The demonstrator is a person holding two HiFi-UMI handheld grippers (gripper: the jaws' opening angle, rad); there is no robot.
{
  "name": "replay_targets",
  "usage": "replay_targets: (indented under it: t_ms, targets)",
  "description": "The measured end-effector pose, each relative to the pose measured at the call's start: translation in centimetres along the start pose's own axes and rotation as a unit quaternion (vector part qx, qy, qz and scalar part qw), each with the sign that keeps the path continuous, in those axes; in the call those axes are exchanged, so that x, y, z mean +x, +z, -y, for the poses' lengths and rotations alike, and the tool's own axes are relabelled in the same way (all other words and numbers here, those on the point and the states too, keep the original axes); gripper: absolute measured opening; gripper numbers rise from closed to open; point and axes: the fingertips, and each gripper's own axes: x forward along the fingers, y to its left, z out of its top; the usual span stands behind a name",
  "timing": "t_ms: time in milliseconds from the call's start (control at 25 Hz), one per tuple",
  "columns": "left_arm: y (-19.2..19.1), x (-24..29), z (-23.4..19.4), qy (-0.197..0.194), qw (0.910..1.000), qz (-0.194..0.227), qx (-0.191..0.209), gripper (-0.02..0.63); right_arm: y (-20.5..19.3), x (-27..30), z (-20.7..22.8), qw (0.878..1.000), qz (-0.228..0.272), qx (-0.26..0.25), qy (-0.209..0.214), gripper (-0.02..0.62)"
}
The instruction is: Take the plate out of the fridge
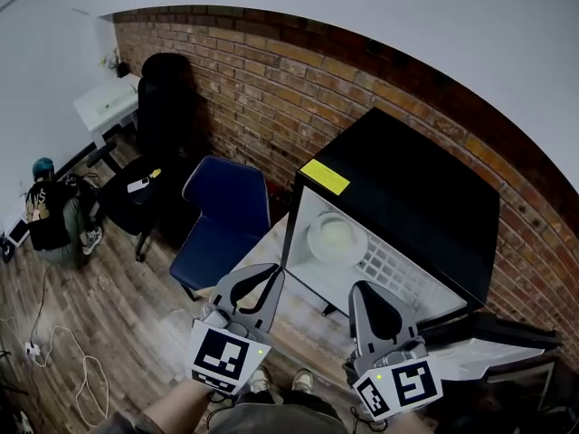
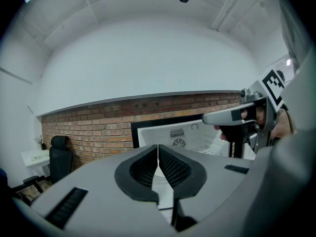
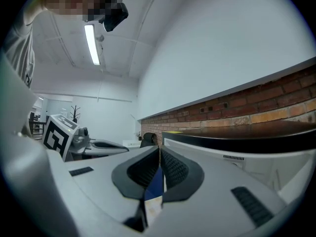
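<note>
Head view: A black mini fridge [image 1: 412, 183] stands against a brick wall [image 1: 262, 89] with its door [image 1: 484, 355] swung open to the right. The white plate [image 1: 336, 238] lies inside on the wire shelf [image 1: 389, 269], towards the left of the compartment. A yellow label [image 1: 325, 176] is on the fridge top near its front edge. A blue chair [image 1: 222, 220] stands just left of the fridge on the wooden floor [image 1: 81, 306]. The left claw [image 1: 271, 271] and right claw [image 1: 361, 287] are side by side in front of the opening, both clear of the plate.

Left gripper view: The left claw's jaws are pressed together with nothing between them. It points at the fridge's white interior. The right claw crosses in at the right edge.

Right gripper view: The right claw's jaws meet at the tips and grip nothing. The fridge top runs off to the right. The left claw with its marker cube [image 3: 58, 135] shows at the left.
</note>
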Motion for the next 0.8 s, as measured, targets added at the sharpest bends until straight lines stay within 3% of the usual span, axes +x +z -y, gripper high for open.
replay_targets:
  t_ms: [280, 440, 640, 720, 800]
  targets:
    - [0.7, 1.3, 0.5, -0.001, 0.9995, 0.005, -0.030, 0.020, -0.1, 0.2, 0.9, 1.000, 0.001, 0.007, 0.014, 0.032]
    - [1.7, 2.2, 1.0, -0.006, 0.9981, 0.033, -0.052, 0.021, -0.1, 0.5, 1.4, 1.000, 0.002, 0.009, 0.021, 0.032]
    - [1.3, 4.2, 1.1, -0.031, 0.9889, 0.038, -0.141, 0.031, 0.2, 0.5, 2.2, 1.000, 0.005, 0.010, 0.022, 0.032]
    - [0.8, 5.2, 1.0, -0.045, 0.9810, 0.033, -0.186, 0.121, 0.3, 0.7, 2.4, 1.000, 0.004, 0.010, 0.024, 0.032]
    - [0.2, 6.0, 0.8, -0.055, 0.9717, 0.028, -0.228, 0.128, 0.2, 0.9, 2.7, 1.000, 0.002, 0.010, 0.025, 0.032]
